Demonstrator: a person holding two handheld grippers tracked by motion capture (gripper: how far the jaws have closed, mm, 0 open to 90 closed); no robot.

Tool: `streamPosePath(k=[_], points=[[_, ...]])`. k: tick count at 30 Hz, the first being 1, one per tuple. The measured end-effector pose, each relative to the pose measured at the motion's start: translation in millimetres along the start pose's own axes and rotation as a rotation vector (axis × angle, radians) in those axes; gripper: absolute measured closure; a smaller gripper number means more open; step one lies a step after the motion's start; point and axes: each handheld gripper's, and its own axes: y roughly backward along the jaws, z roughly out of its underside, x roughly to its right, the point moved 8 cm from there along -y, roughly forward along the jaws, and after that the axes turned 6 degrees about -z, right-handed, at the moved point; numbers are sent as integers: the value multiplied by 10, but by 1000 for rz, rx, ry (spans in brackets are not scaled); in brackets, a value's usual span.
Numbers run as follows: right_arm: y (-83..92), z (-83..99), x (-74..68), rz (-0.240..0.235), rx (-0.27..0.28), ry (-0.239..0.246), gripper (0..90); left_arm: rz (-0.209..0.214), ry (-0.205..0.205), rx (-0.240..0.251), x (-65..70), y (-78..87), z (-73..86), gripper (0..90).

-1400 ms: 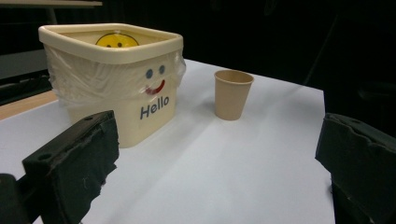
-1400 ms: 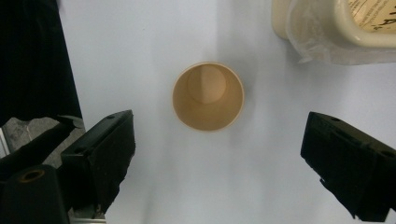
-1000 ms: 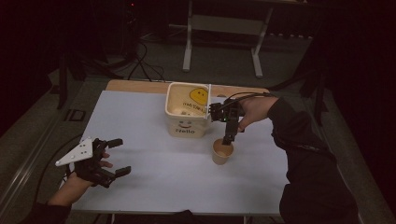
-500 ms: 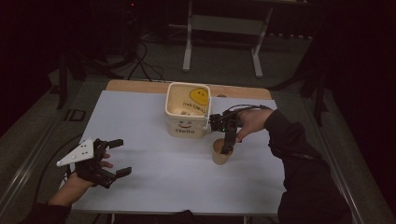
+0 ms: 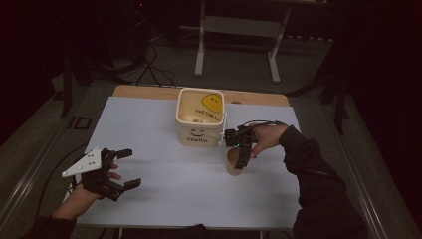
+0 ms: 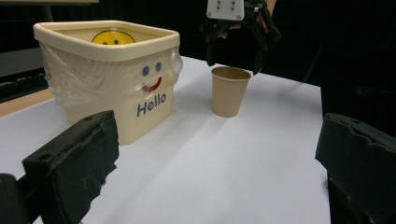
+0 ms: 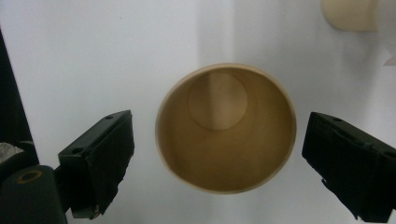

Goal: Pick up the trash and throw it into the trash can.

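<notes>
A brown paper cup [image 5: 232, 163] stands upright on the white table [image 5: 164, 199], just right of a cream bucket [image 5: 200, 119] with a smiley face and "Hello" on it. My right gripper [image 5: 242, 155] points straight down over the cup, open. In the right gripper view the empty cup [image 7: 226, 126] lies between the two spread jaws, which stand apart from its rim. My left gripper [image 5: 128, 169] rests open at the table's left front with nothing in it. From the left gripper view, the cup [image 6: 229, 91] stands under the right gripper [image 6: 238, 28], beside the bucket [image 6: 107, 79].
The bucket holds small pale items, hard to make out. A corner of the bucket [image 7: 350, 14] is close to the cup. A metal stand [image 5: 236, 30] and cables lie on the dark floor beyond the table's far edge.
My right gripper has come down and a little toward the person, from beside the bucket's rim to over the cup. The left gripper and the cup have stayed still.
</notes>
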Motion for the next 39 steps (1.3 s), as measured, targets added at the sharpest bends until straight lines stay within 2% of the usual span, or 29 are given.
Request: streamPosePath(k=[10, 18, 28, 36, 39], points=[[-155, -4, 28, -4, 7, 16, 91, -1, -3, -1, -3, 10, 5, 4], [-249, 34, 56, -18, 14, 10, 91, 2, -4, -3, 1, 0, 9, 4], [-317, 72, 87, -11, 8, -6, 97, 5, -5, -3, 6, -9, 5, 4], [-352, 95, 89, -10, -14, -5, 122, 6, -5, -5, 4, -11, 9, 4], [-364, 98, 101, -9, -22, -6, 166, 5, -4, -5, 4, -11, 10, 4]])
